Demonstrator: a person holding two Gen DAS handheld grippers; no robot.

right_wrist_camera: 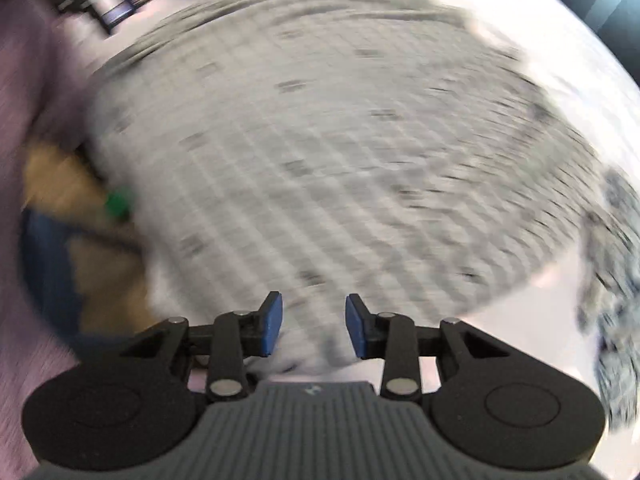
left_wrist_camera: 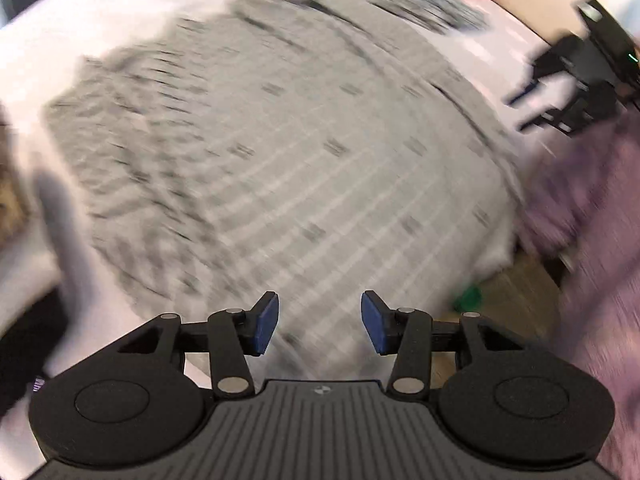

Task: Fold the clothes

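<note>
Flanking the grey checked garment (left_wrist_camera: 280, 152): purple cloth (left_wrist_camera: 580, 208), small green object (left_wrist_camera: 467, 298).

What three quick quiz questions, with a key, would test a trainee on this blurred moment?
1. True or false: the left gripper grips the grey patterned garment.
2. The right gripper is: A open, B shut on cloth, C out of view?
3. What small coloured thing lies by the garment's edge, over the wooden floor?

Key: 1 false, its blue fingers stand apart, empty. 2 A. 3 a green object, too blurred to identify.
</note>
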